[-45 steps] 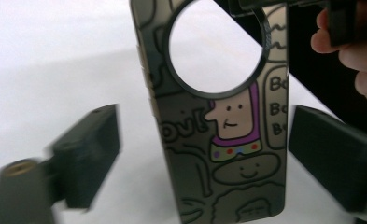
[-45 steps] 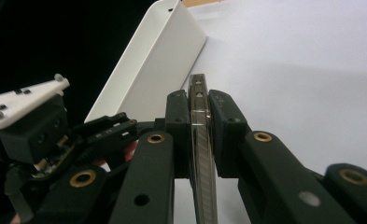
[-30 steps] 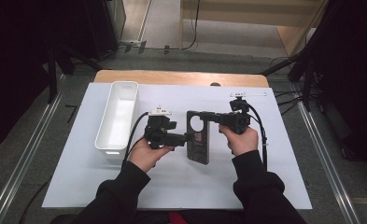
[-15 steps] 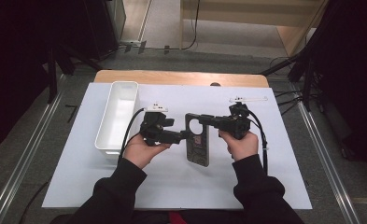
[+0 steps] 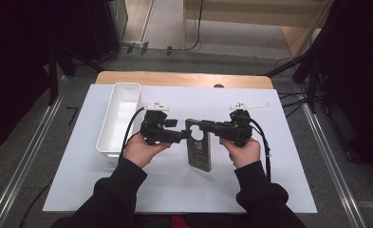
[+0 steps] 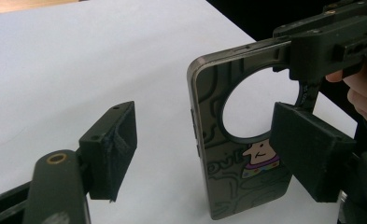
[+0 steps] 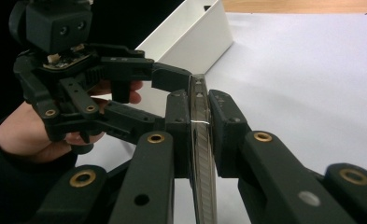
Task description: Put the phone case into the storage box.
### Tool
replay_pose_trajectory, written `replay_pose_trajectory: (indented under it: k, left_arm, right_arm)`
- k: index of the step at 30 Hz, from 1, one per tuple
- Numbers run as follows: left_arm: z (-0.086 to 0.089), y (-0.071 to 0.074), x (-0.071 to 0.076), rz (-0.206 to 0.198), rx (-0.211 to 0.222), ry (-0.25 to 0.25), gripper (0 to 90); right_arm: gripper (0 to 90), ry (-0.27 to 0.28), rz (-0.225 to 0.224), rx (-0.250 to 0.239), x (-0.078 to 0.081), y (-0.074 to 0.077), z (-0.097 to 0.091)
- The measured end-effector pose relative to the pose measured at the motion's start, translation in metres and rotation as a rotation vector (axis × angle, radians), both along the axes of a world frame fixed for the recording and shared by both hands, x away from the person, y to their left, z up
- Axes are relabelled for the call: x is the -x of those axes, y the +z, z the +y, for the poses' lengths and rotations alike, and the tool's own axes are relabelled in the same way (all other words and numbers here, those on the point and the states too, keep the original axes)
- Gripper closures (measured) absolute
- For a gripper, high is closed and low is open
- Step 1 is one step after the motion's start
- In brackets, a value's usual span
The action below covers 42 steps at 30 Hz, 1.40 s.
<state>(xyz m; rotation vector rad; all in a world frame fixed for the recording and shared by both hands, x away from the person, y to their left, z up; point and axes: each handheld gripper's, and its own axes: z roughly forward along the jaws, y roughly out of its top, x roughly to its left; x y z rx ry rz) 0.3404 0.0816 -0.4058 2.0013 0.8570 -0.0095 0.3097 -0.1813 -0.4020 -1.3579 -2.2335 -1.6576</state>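
Phone case (image 5: 198,149) sits mid-table in the high view, its top end clamped by the right gripper (image 5: 200,126) coming from 3 o'clock; the left gripper (image 5: 188,135) meets it from 9 o'clock, with a white bin (image 5: 120,118) farther toward 9. Left gripper view: jaws apart and just been closing, the case (image 6: 228,154) between them at 3 o'clock, one pad (image 6: 307,154) against its face. Right gripper view: both pads (image 7: 176,126) pinch the case's edge (image 7: 201,154) dead centre.
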Motion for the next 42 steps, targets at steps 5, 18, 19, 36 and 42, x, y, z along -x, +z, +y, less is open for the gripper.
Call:
replay_pose_trajectory:
  k: [5, 18, 19, 36, 42]
  left_arm:
    - [-0.001, -0.001, -0.003, 0.019, -0.004, -0.011, 25.5]
    - [-0.008, -0.002, -0.005, 0.039, -0.018, -0.030, 35.8]
    - [-0.008, -0.002, -0.005, 0.039, -0.018, -0.031, 37.5]
    - [-0.008, -0.006, -0.007, 0.056, -0.007, -0.052, 53.0]
    - [-0.006, -0.007, -0.007, 0.057, 0.006, -0.058, 58.5]
  right_arm:
    - [77.8, 0.006, -0.020, 0.004, 0.003, 0.001, 0.003]
    - [77.8, 0.006, -0.038, 0.007, 0.009, 0.002, 0.008]
    - [77.8, 0.005, -0.043, 0.006, 0.009, 0.002, 0.009]
    - [77.7, 0.006, -0.054, -0.006, 0.012, 0.002, 0.012]
    - [77.8, 0.006, -0.052, -0.020, 0.012, 0.004, 0.013]
